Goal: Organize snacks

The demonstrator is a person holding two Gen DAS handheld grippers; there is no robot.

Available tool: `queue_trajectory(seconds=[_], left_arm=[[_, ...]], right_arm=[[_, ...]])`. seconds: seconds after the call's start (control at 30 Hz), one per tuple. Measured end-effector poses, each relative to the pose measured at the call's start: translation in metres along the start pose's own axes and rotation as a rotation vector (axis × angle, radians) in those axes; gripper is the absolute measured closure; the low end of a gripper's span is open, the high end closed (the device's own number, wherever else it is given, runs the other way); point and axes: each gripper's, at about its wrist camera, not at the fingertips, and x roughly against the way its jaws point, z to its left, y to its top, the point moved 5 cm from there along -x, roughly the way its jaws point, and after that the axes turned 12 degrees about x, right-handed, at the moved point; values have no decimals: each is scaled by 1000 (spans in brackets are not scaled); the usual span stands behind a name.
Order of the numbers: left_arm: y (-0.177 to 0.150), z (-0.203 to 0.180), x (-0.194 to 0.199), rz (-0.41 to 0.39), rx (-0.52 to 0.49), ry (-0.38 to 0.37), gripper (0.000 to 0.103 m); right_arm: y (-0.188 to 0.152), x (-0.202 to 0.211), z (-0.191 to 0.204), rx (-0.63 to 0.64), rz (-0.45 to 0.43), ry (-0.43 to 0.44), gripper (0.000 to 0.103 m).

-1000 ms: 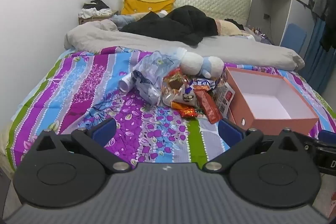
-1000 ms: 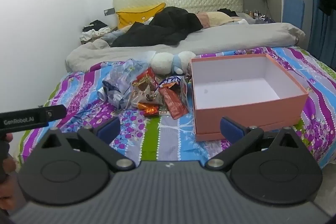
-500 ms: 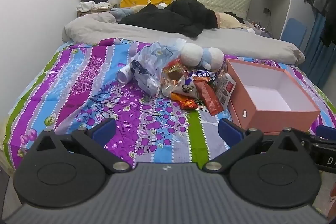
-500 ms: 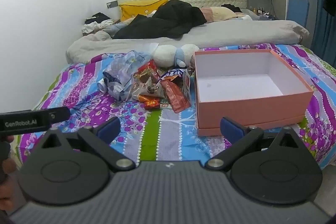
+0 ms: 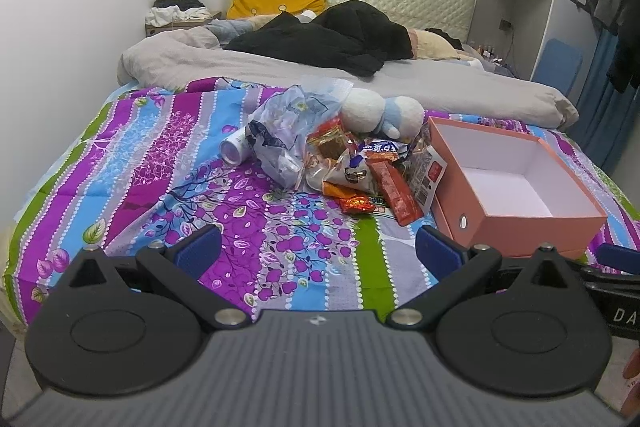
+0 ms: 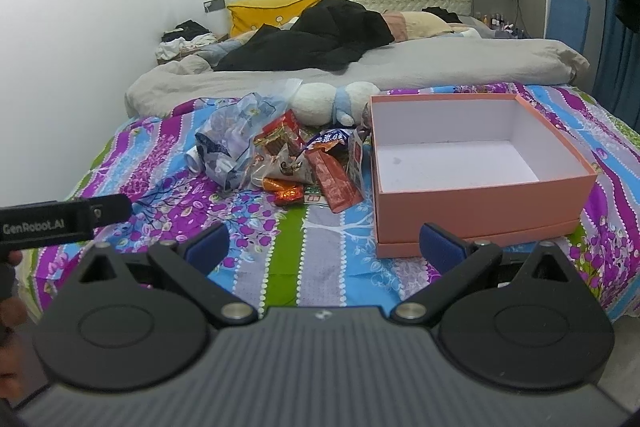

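Nothing is sorted yet: snack pile (image 5: 356,171) lies mid-bed beside the bare pink box (image 6: 476,163), while left gripper (image 5: 318,247) and right gripper (image 6: 326,243) hang wide apart, holding nothing, at the bed's foot edge.

wrist views, bed's foot, shared box (image 5: 516,195) (image 6: 472,171)

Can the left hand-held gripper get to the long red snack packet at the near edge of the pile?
Probably yes. The left hand-held gripper is open, the long red snack packet lies uncovered, and only bedspread lies between them.
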Motion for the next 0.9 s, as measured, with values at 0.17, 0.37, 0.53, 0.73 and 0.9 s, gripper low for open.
queue_trajectory(seconds=[0.17, 0.37, 0.53, 0.73, 0.9], left_arm=[[-2, 1, -2, 4, -2, -2, 0], [-3, 1, -2, 8, -7, -7, 0], [-6, 1, -4, 15, -9, -5, 0], [-9, 1, -5, 23, -12, -4, 0], [-10, 1, -5, 24, -13, -4, 0]], right_arm=[[-1, -1, 0, 1, 6, -3, 0], [-5, 0, -1, -19, 11, -1, 0], [-6, -1, -1, -25, 19, -1, 0], [-8, -1, -2, -33, 28, 5, 0], [-10, -1, -3, -37, 30, 3, 0]])
